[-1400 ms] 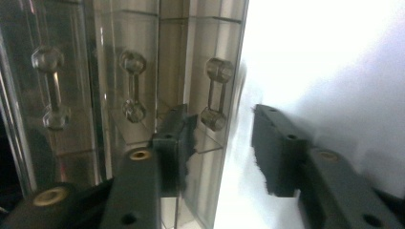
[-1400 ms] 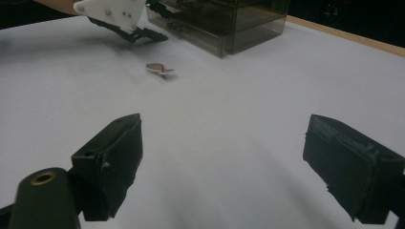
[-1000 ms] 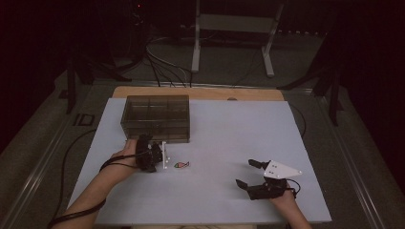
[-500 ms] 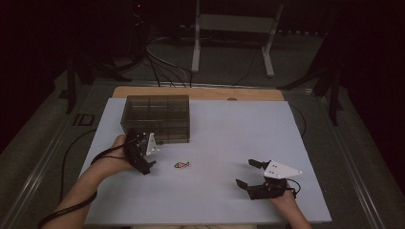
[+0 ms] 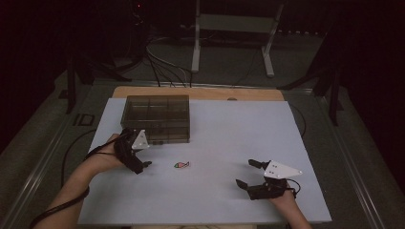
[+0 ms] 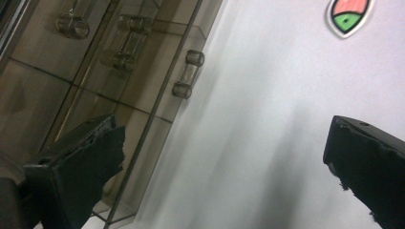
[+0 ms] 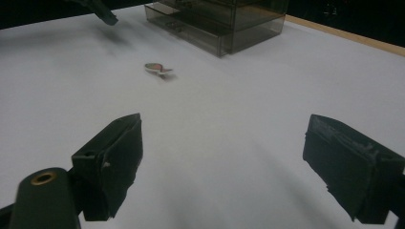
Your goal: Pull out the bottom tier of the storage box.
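Hovering just in front of the smoky drawer box (image 5: 156, 118), the left gripper (image 5: 139, 160) has just been opening its jaws; they now stand wide with nothing between them. To its right, a small fish-shaped piece (image 5: 181, 165), pink and green, lies flat on the white table (image 5: 224, 129), apart from both tools. Farther right, the right gripper (image 5: 248, 172) rests low, seemingly on the table, jaws spread and empty.

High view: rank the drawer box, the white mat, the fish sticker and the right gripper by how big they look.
1. white mat, largest by far
2. drawer box
3. right gripper, though it sits nearer the camera, which may enlarge it
4. fish sticker, smallest
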`<state>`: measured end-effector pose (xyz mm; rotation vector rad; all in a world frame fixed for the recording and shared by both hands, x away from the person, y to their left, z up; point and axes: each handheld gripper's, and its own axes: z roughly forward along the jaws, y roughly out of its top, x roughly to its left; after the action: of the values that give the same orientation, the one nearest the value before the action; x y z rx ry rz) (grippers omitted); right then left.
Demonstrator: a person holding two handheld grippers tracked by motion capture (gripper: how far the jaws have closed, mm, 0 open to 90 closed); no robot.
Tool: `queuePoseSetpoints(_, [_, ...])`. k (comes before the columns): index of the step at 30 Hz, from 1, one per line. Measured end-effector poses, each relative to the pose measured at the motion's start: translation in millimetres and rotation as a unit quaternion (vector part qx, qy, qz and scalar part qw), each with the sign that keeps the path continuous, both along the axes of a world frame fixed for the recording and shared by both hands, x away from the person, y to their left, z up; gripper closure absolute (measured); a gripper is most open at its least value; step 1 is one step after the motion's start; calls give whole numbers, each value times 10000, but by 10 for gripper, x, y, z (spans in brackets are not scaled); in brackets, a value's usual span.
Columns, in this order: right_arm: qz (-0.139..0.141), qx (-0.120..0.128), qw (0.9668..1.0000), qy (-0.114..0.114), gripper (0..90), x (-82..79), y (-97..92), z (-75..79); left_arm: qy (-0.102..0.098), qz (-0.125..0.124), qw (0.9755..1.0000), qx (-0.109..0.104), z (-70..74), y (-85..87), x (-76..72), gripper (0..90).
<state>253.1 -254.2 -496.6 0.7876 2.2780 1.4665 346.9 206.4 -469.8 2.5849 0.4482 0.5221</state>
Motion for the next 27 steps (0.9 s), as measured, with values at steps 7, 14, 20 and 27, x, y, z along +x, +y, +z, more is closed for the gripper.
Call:
queuePoseSetpoints(7, [1,-13,10000,3,133,-1,0,1,208,-55,9987,-469,64,117,17,0])
queuePoseSetpoints(14, [0,-5,10000,5,133,-1,0,-1,389,-116,9961,-788,117,216,43,0])
queuePoseSetpoints(20, [-1,2,10000,-5,133,-1,1,3,530,-126,9944,-910,156,272,76,0])
queuePoseSetpoints(27, [-5,5,10000,11,133,-2,5,-1,606,-81,9918,-1121,184,345,163,14])
